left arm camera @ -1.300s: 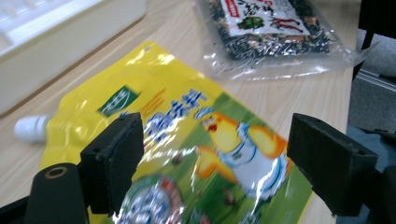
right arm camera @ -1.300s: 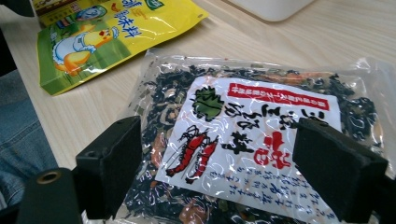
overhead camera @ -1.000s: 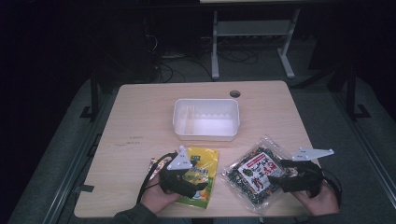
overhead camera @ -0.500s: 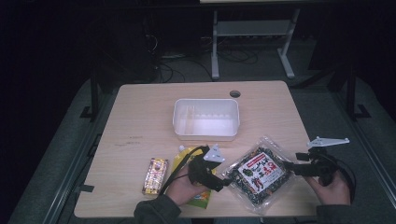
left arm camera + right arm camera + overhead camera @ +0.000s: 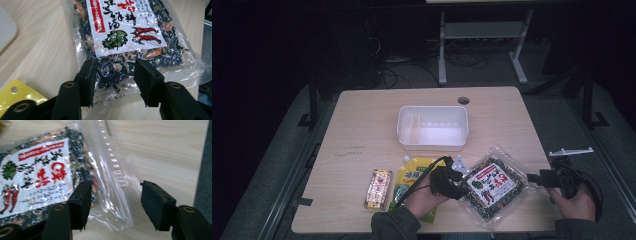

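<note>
Both tongs, left (image 5: 113,82) and right (image 5: 116,202), have just been closing, half-open, astride the clear crinkly seaweed packet (image 5: 492,186); slick film could slip free.

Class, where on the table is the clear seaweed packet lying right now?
In the high view the seaweed packet lies near the table's front edge, right of the yellow pouch, between the left gripper and the right gripper.

overhead view – close views, shared packet (image 5: 493,186)
</note>
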Demonstrator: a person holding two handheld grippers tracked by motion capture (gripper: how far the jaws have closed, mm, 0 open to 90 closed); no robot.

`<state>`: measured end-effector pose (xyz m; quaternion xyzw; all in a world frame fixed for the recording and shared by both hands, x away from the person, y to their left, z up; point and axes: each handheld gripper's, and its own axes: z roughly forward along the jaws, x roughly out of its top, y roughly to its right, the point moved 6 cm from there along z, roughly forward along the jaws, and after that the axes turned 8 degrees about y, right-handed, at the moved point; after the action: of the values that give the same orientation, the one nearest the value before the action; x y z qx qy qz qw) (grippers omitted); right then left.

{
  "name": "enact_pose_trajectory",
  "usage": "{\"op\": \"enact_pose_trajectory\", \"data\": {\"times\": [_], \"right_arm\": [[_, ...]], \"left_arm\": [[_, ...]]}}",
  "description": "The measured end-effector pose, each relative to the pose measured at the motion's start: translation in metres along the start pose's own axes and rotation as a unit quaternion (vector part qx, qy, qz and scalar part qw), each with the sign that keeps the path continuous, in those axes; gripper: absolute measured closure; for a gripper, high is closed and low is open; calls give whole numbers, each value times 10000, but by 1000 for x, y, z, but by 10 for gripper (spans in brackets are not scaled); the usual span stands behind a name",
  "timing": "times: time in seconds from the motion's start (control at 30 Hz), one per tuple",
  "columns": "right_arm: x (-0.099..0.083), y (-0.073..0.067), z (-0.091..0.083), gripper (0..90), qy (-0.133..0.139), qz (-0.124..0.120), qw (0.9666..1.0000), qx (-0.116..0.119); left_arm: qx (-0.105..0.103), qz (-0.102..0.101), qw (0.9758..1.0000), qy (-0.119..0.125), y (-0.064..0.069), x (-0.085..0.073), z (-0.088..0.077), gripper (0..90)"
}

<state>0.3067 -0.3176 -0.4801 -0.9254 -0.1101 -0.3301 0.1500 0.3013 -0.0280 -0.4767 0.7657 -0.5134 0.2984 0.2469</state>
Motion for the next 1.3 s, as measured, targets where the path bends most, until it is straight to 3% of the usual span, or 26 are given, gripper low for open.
{"op": "enact_pose_trajectory", "data": {"times": [0.17,0.33,0.5,0.67,0.73,0.97,1.03,1.3], "right_arm": [[-5,12,-2,436,-76,303,9994,-127],[-9,19,-2,424,-105,439,9989,-133],[-12,19,0,452,-169,549,9983,-36],[-15,17,4,590,-234,688,9971,239],[-15,16,6,602,-284,705,9968,259],[-14,13,5,781,-227,493,9985,-10],[-13,13,2,868,-149,439,9989,-56],[-2,1,-11,898,88,271,9996,88]], "left_arm": [[59,5,9996,-270,0,-4,8,560],[19,-23,9995,-317,1,-5,12,559],[25,1,9991,-422,1,-7,16,558],[67,4,9991,-420,2,-7,17,560],[92,53,9990,-438,3,-7,17,560],[163,133,9989,-428,4,-7,18,563],[166,143,9989,-424,4,-7,17,563],[94,-72,9993,-366,-2,-6,15,516]]}}
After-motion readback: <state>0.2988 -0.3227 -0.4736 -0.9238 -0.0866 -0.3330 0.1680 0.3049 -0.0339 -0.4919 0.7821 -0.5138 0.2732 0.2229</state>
